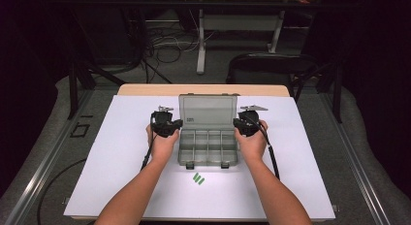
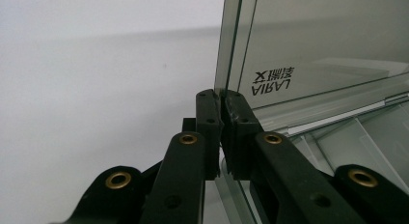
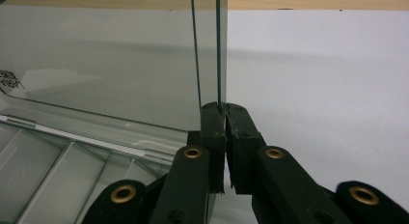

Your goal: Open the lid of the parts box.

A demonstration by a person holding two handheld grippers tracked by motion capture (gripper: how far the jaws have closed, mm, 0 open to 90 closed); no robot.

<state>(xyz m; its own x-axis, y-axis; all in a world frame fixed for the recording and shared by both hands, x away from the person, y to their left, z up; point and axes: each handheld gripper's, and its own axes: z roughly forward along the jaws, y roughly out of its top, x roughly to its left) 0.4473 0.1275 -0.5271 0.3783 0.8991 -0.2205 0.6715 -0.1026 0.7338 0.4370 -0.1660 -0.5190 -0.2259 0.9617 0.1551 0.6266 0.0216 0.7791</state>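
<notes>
A clear grey compartment box (image 1: 208, 165) lies in the middle of the white sheet, its lid (image 1: 208, 111) standing upright at the back. The compartments look bare. My left gripper (image 1: 177, 123) sits at the box's left side near the hinge. In the left gripper view, that gripper (image 2: 222, 96) is shut on the left edge of the lid (image 2: 328, 40), which bears printed lettering. My right gripper (image 1: 237, 123) mirrors it on the right side. In the right gripper view, it (image 3: 224, 108) is shut on the right edge of the lid (image 3: 106, 64).
Two small green pieces (image 1: 197, 178) lie on the white sheet (image 1: 111, 162) just in front of the box. The wooden table edge (image 1: 203, 89) shows behind the sheet. A dark chair (image 1: 271, 65) and floor cables (image 1: 169, 45) lie beyond.
</notes>
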